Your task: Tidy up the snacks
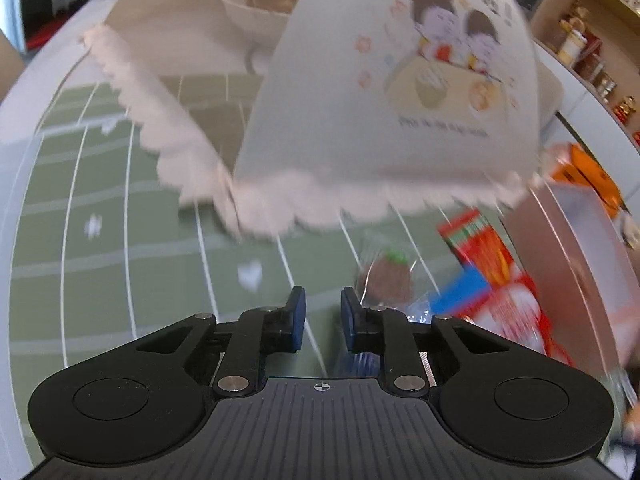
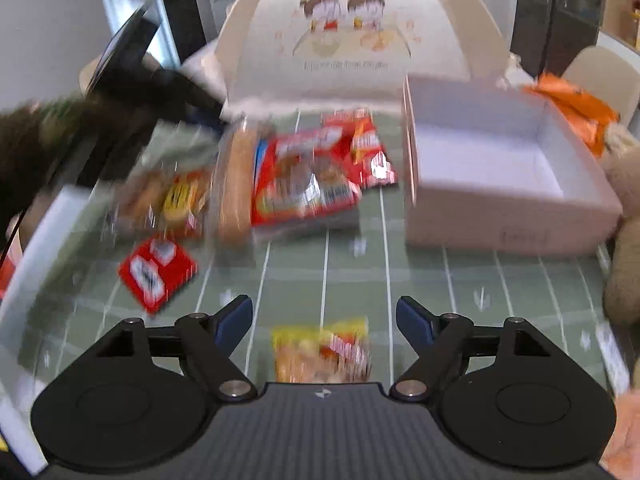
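Note:
A heap of snacks lies on the green lined cloth (image 2: 460, 280): a big red packet (image 2: 304, 176), a long clear-wrapped bun (image 2: 234, 184), a yellow-labelled pack (image 2: 176, 196) and a small red packet (image 2: 158, 274). My right gripper (image 2: 324, 308) stands wide open above the cloth. A yellow packet (image 2: 320, 350) lies low between its fingers, and the pads are clear of it. My left gripper (image 1: 323, 312) shows a narrow gap with only cloth in it. A clear-wrapped brown snack (image 1: 386, 276) and red packets (image 1: 480, 248) lie just right of it. An open white box (image 2: 500, 168) stands to the right of the heap.
A white food cover (image 2: 344, 32) with a cartoon print and a lace hem stands behind the snacks, close over my left gripper. An orange packet (image 2: 572, 108) rests at the box's far corner. A beige plush toy (image 2: 624, 240) sits at the right edge. Shelves with jars (image 1: 580, 40) stand beyond.

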{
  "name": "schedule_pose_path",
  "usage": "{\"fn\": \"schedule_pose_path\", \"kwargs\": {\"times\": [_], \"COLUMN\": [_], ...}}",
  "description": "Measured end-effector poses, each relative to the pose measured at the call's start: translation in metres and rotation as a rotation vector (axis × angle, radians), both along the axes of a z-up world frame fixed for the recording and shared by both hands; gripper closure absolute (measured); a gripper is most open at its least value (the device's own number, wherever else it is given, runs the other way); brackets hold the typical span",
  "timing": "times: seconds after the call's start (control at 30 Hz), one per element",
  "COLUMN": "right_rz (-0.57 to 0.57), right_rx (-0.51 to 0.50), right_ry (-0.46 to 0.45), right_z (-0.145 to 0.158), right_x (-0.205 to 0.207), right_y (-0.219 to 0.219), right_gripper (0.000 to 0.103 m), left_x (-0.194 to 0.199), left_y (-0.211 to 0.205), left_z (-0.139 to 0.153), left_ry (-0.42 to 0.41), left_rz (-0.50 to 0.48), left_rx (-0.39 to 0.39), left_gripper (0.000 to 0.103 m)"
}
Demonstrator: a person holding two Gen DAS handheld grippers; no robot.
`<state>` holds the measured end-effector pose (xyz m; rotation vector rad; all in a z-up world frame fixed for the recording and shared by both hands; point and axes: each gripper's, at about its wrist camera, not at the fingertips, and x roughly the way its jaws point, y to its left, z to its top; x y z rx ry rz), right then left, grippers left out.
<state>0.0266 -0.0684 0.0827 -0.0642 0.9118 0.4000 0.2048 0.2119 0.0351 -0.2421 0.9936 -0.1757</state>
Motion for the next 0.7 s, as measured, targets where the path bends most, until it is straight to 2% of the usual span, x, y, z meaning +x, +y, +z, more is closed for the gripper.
{"fn": "schedule_pose_path", "kwargs": {"times": [0.17,0.23,0.33,0.4,0.47,0.53,0.63,0.7], "right_rz": [0.006,0.019,0.043,0.081,0.088,0.071,0.048,0.069], "right_rx": [-0.018,0.003,-0.018,-0.069,-0.109,-0.126,-0.046,-0.044], "right_ry": [-0.125,-0.144,-0.127,-0.136,-0.143,-0.115,-0.039,-0.011], "right_z": [0.020,0.019,0.001,-0.017,-0.030,-0.043,-0.046,-0.044], "right_x": [0.045,0.069,0.099,0.112,0.122,0.130,0.125,0.110], "right_y": [0.027,0.041,0.067,0.085,0.095,0.099,0.088,0.082], "right_gripper": [0.019,0.018,0.018,0.018,0.018,0.018,0.025,0.028], "left_x": [-0.040,-0.058,-0.091,-0.112,-0.131,-0.148,-0.171,-0.181], "left_y": [-0.001,0.004,0.013,0.015,0.010,0.002,-0.005,-0.008], "left_z": [0.001,0.009,0.029,0.040,0.046,0.047,0.039,0.029], "left_ry": [0.013,-0.016,-0.078,-0.091,-0.076,-0.055,-0.021,0.007], "left_rz": [-0.055,-0.027,0.038,0.040,0.003,-0.015,0.003,0.030], "left_rx": [-0.036,-0.046,-0.075,-0.122,-0.154,-0.140,-0.125,-0.113], "left_gripper": [0.080,0.080,0.080,0.080,0.080,0.080,0.080,0.079]}}
